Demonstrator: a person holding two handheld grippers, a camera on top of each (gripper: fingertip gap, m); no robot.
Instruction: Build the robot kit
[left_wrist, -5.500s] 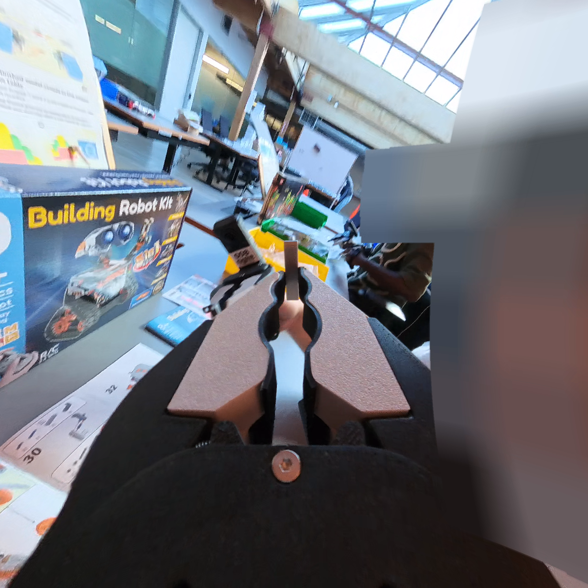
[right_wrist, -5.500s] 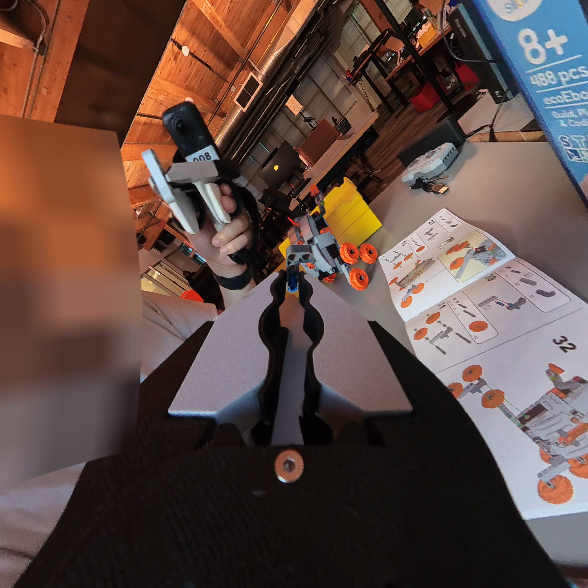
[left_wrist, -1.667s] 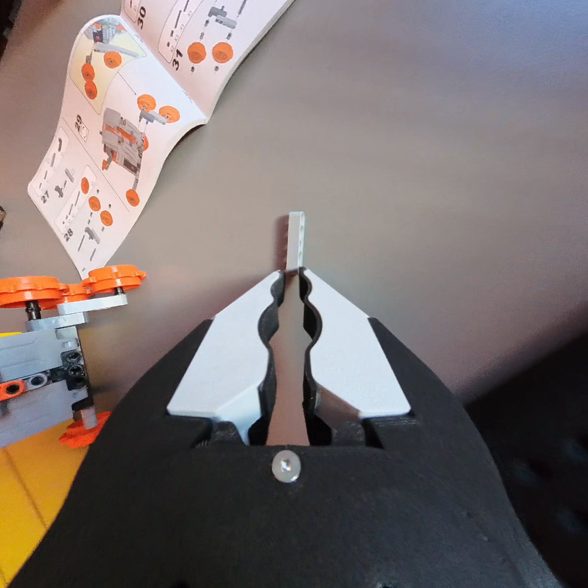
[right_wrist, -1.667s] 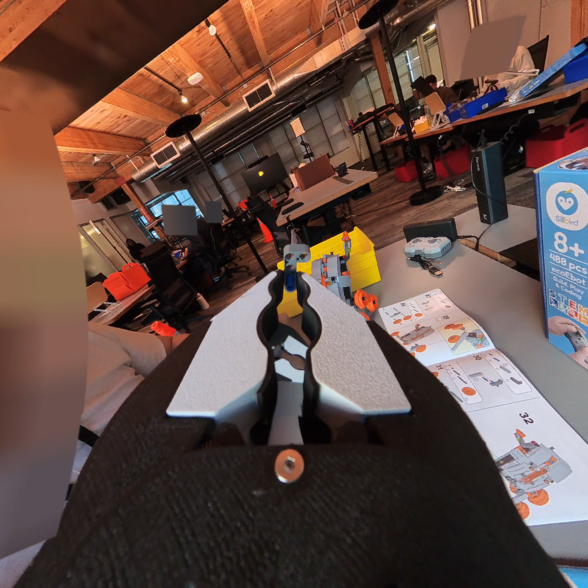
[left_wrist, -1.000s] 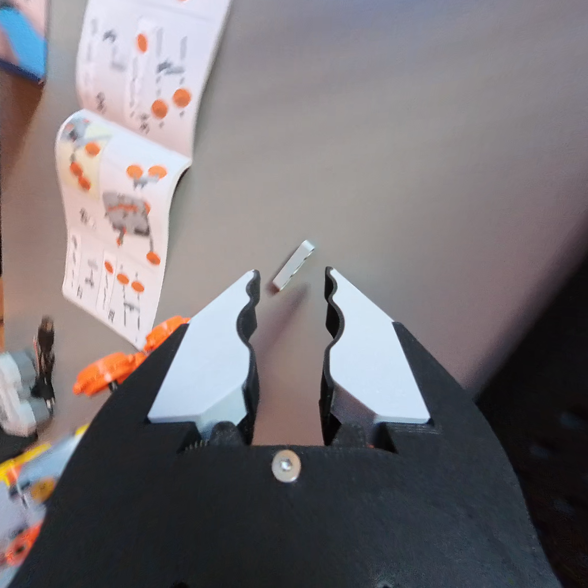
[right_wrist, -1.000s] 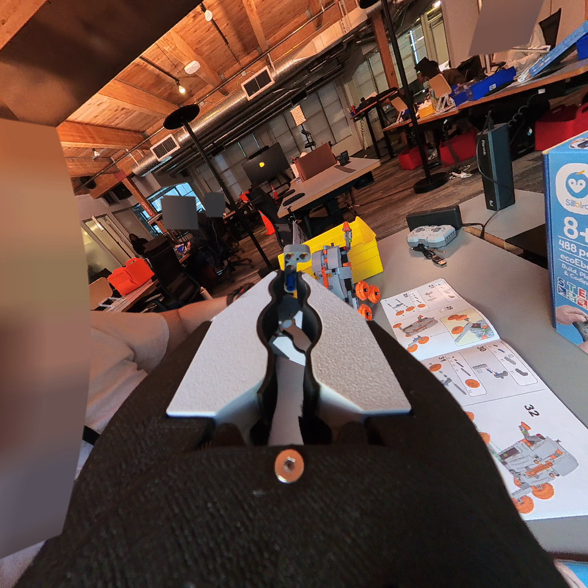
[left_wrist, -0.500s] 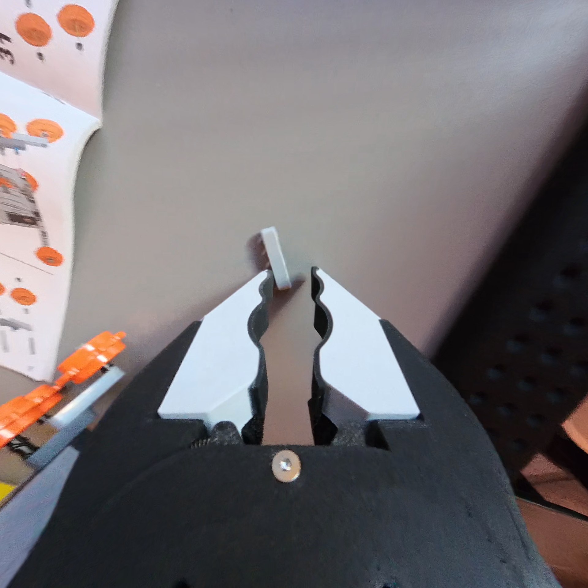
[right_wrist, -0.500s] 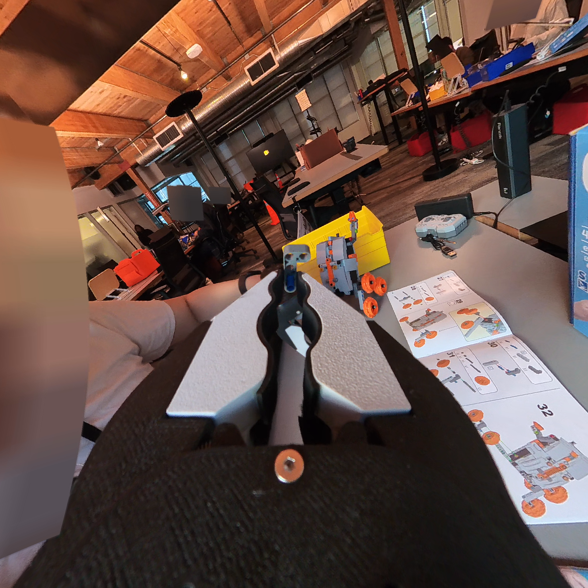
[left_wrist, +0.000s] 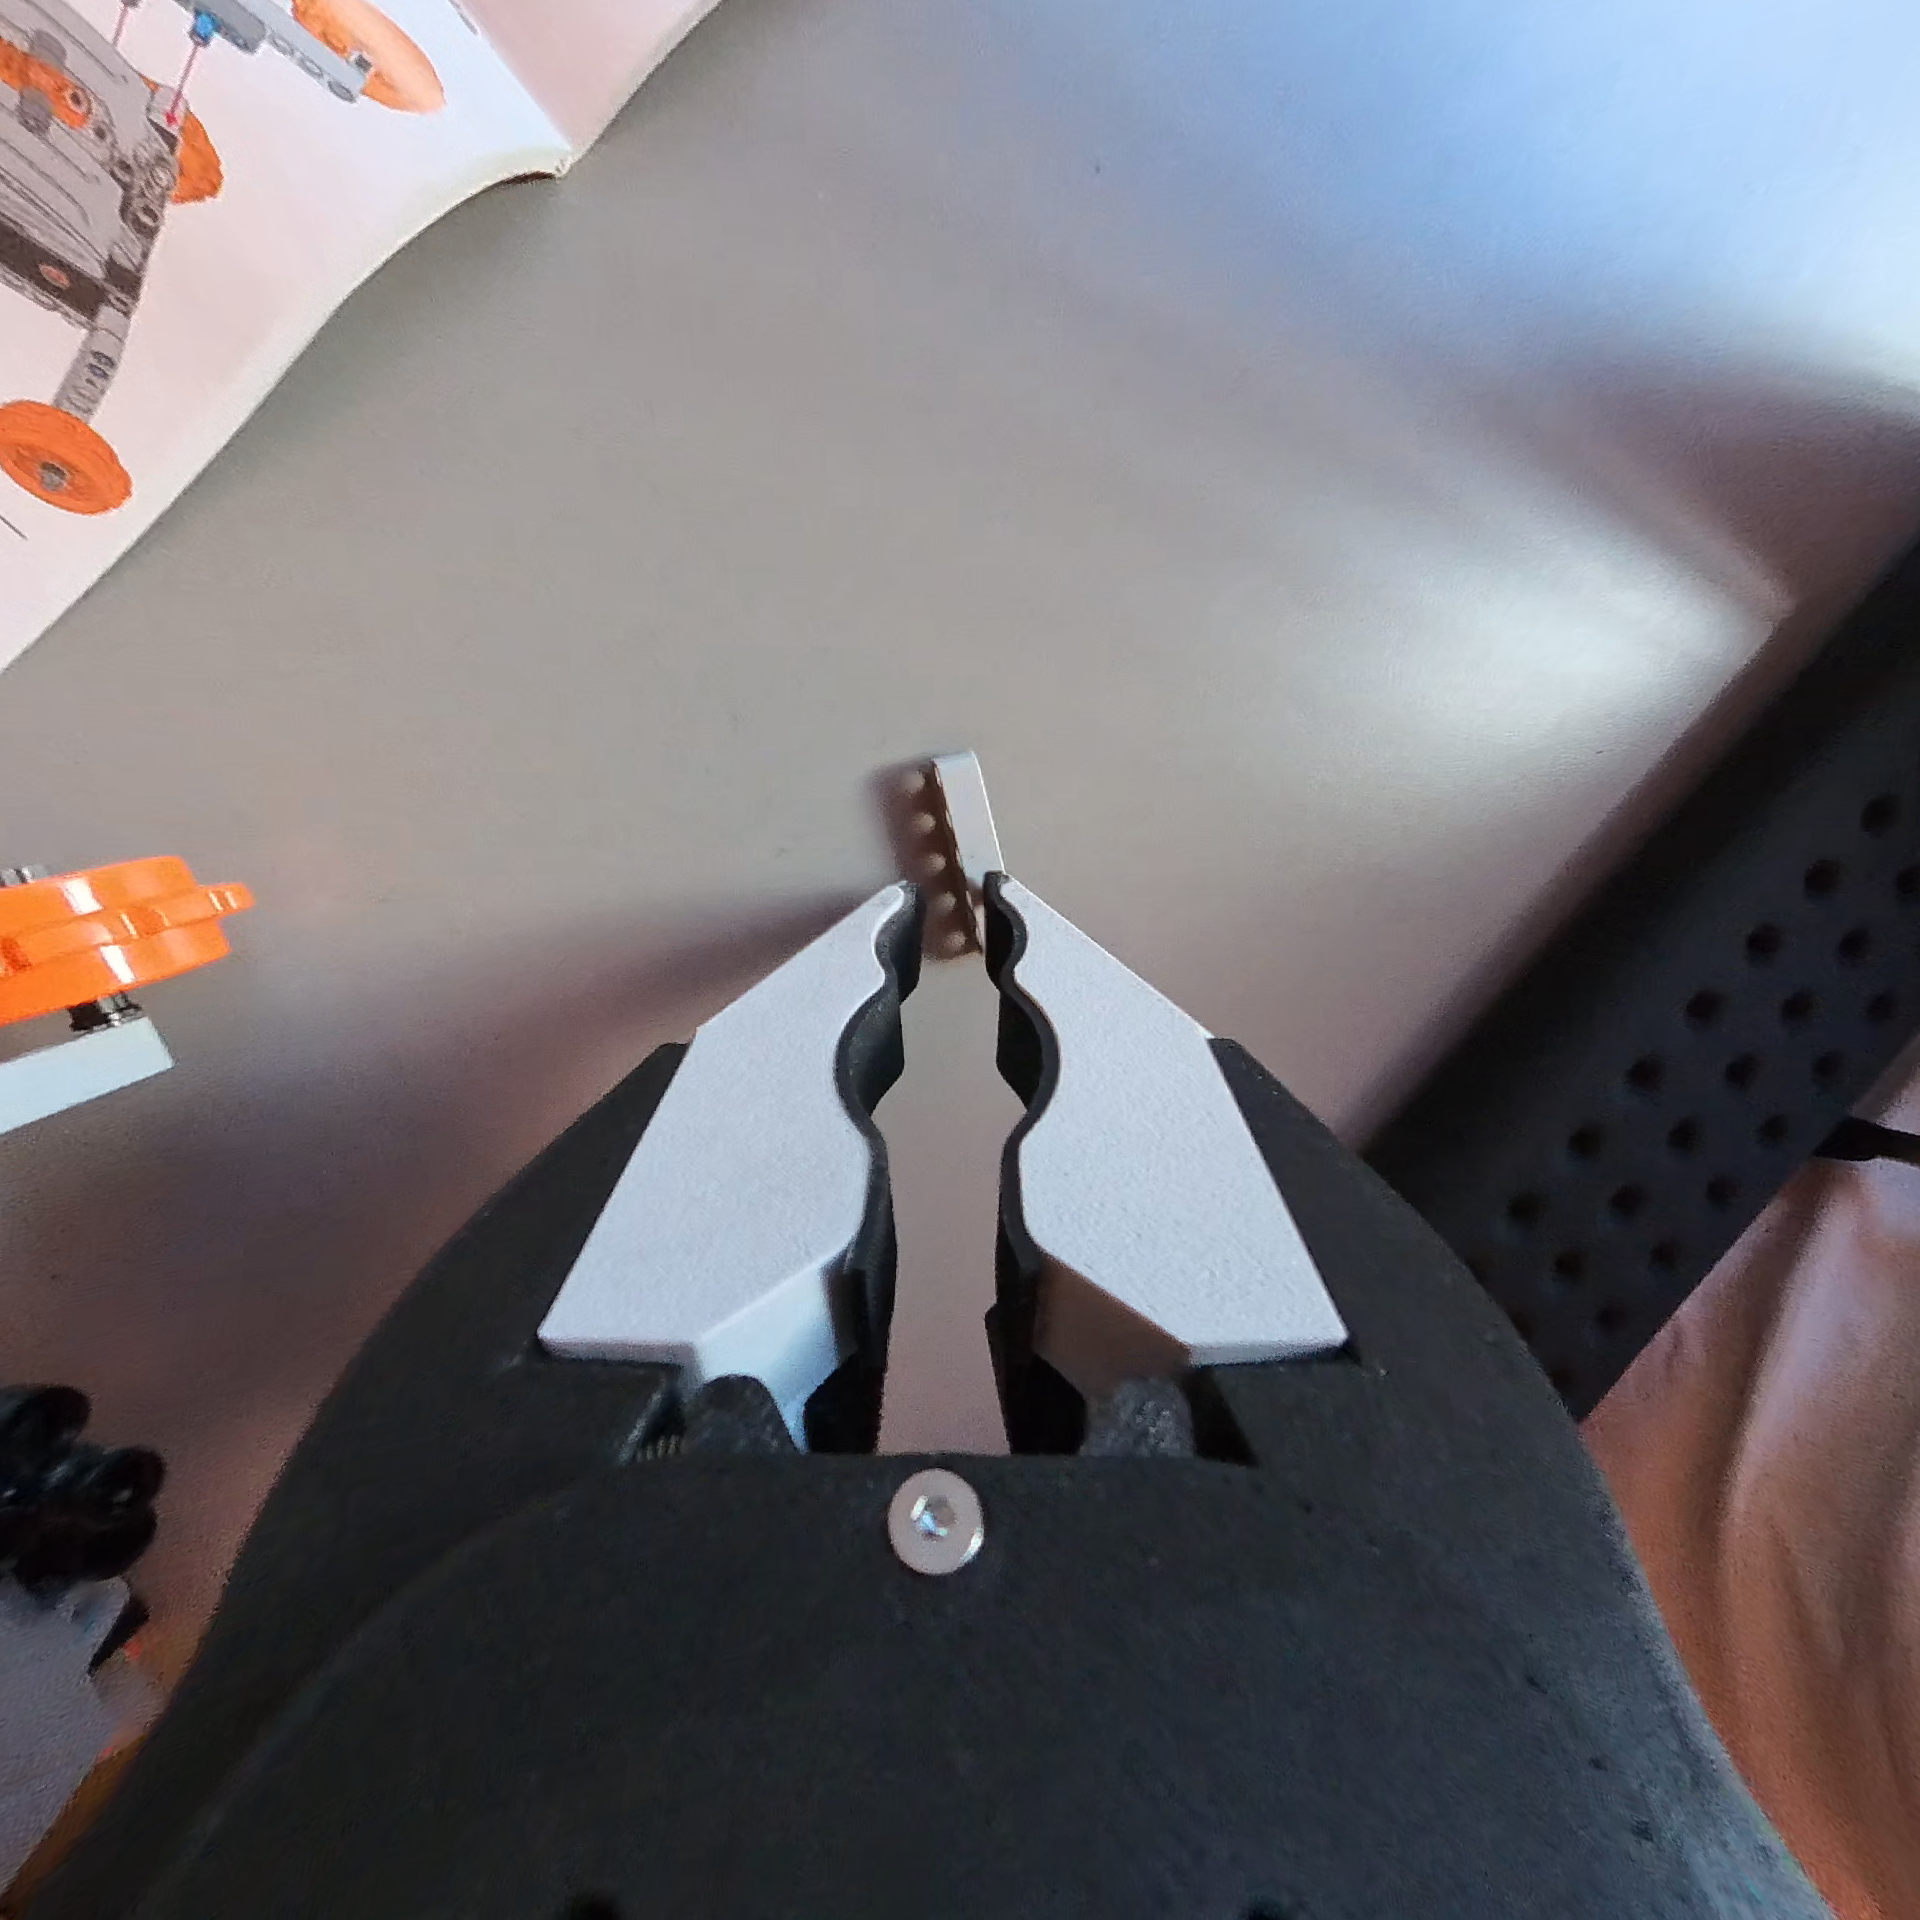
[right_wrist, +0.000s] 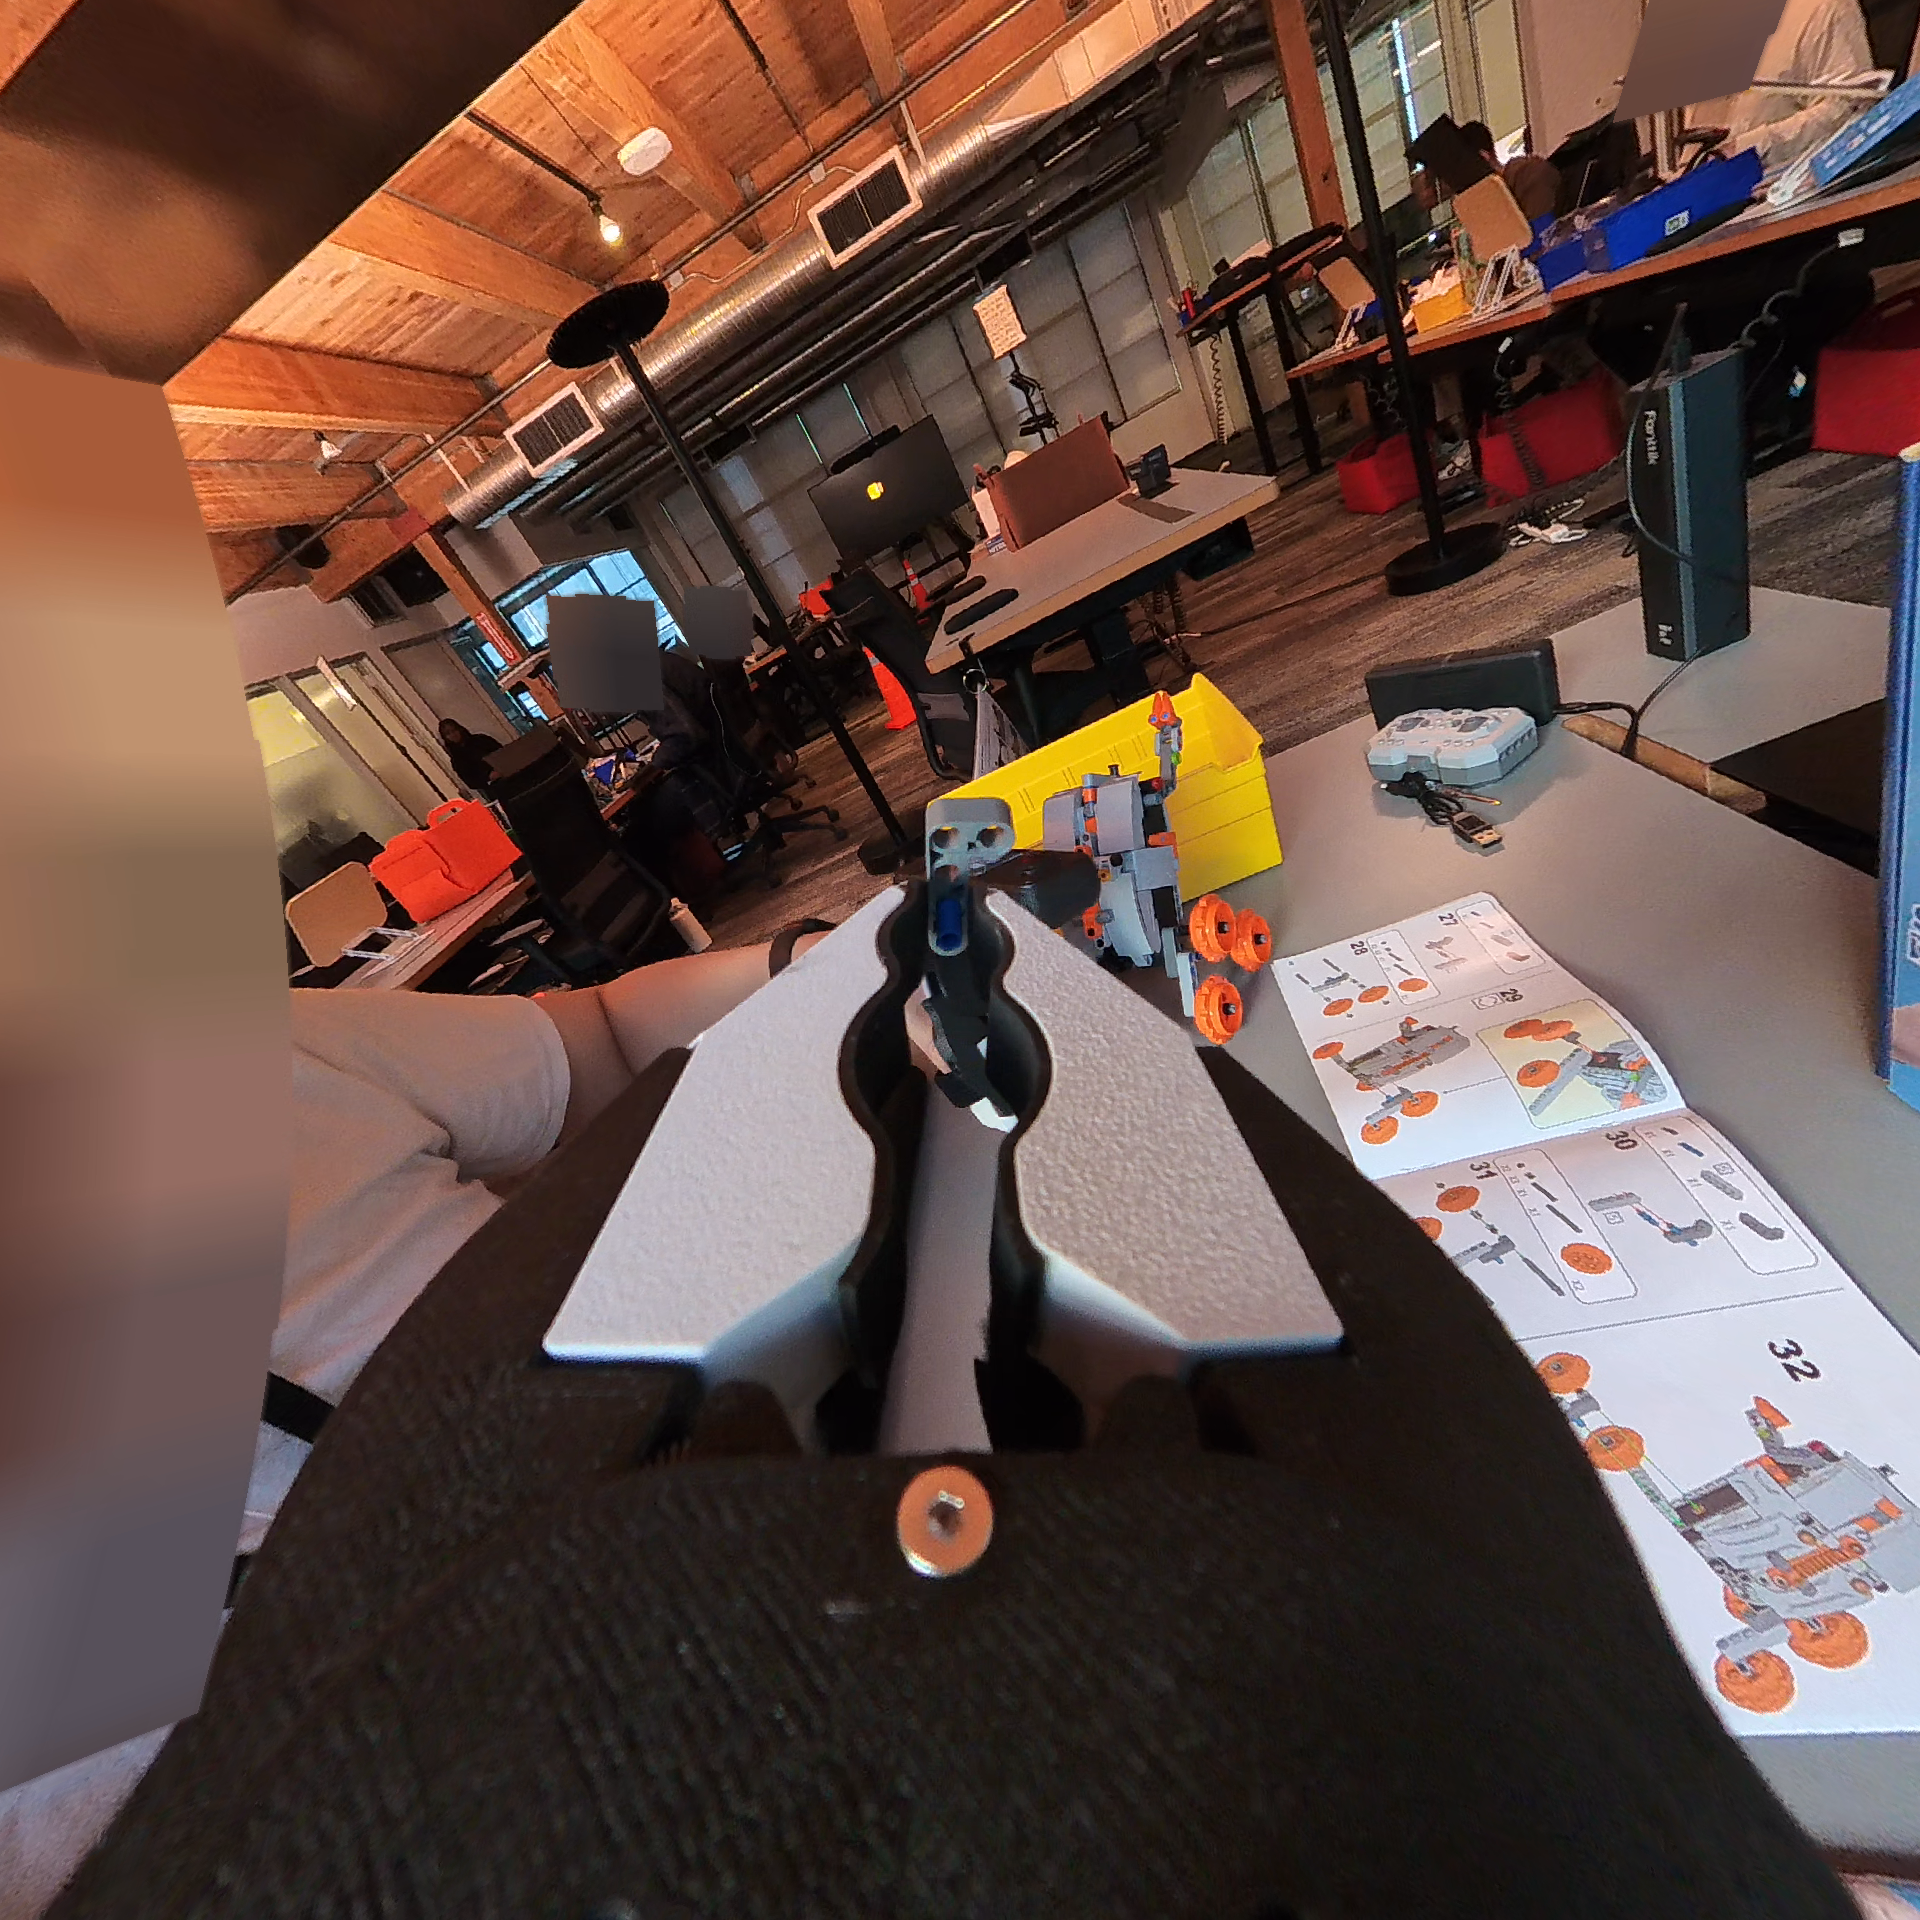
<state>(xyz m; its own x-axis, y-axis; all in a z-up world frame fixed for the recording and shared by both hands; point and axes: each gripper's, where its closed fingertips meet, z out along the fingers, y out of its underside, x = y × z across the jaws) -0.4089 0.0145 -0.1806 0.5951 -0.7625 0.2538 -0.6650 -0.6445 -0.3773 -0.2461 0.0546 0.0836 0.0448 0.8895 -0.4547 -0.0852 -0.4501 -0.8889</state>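
Observation:
My left gripper (left_wrist: 953, 902) points down at the grey table (left_wrist: 1143, 520). Its jaws are closed on the near end of a thin light grey beam with holes (left_wrist: 961, 831), which stands on edge against the tabletop. My right gripper (right_wrist: 951, 906) is held up above the table's near side, shut on a small part: a grey two-hole connector (right_wrist: 968, 831) with a blue pin (right_wrist: 945, 923) and a black piece (right_wrist: 971, 1023) behind it. Beyond it stands a grey robot model with orange wheels (right_wrist: 1127, 862).
An open instruction booklet (right_wrist: 1558, 1195) lies on the table, and it also shows in the left wrist view (left_wrist: 260, 156). Orange wheels (left_wrist: 114, 935) are at that view's left. A yellow bin (right_wrist: 1205, 764), a grey controller (right_wrist: 1449, 743) and a blue box (right_wrist: 1903, 831) stand farther off. A black perforated seat (left_wrist: 1714, 1039) lies past the table edge. The gap from one gripper's tips to the other's is roughly 30 cm.
The left gripper let the grey beam fall on the table, opened, then closed on it again at another angle. The right gripper kept its part and barely moved.

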